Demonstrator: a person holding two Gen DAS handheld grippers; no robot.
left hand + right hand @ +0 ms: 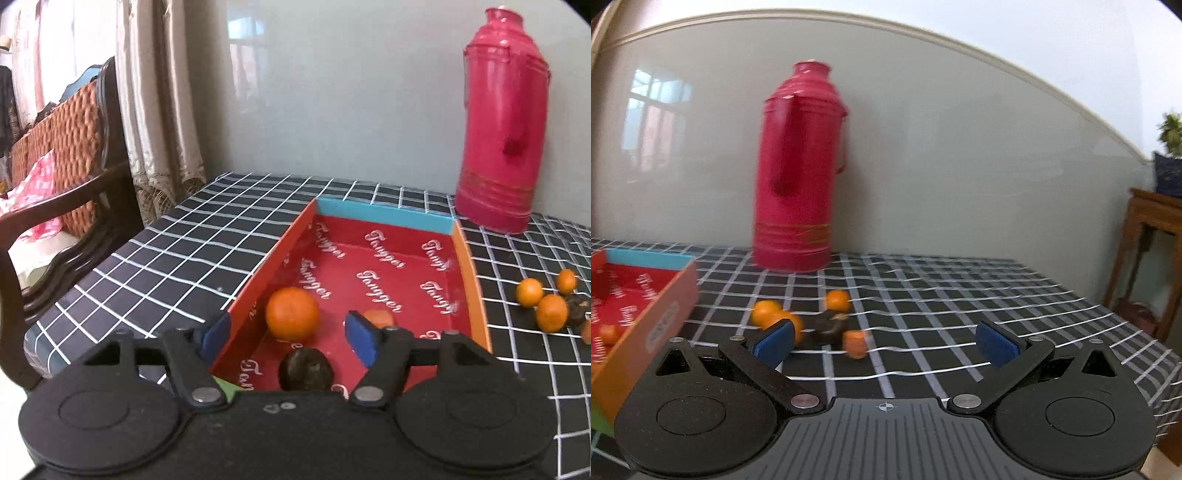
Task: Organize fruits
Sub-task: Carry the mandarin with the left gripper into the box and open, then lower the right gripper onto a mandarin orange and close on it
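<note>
The right gripper (884, 343) stands wide apart and empty above the worktop (960, 314), and the coming move seems to turn on one thing: the loose fruit lies ahead of it and off to its left, not between the fingers. The nearest piece, a small orange fruit (856, 343), sits just inside its left finger's line; reaching the cluster likely means swinging left and forward. None of the pieces shows a long axis that matters; they look roundish.

Counted from this gripper outward: the small orange piece nearest, then a dark fruit (829, 326) touching it on the far side, then three mandarins (837, 300) around the dark one, one partly hidden behind the left pad. So four orange pieces and one dark piece, as far as blur allows. Beyond them stands one red thermos (798, 166).

The left gripper (290, 338) is released too, nothing clamped; its left finger hangs outside the red box (273, 254) wall and its right finger over the floor. Just ahead between its fingers lies one large mandarin (291, 314); a dark fruit (304, 371) sits close under it, and one small orange piece (378, 317) peeks from behind the right pad. Three pieces in the box.

The right hand is the nearer to the loose cluster; the left is over the box.
</note>
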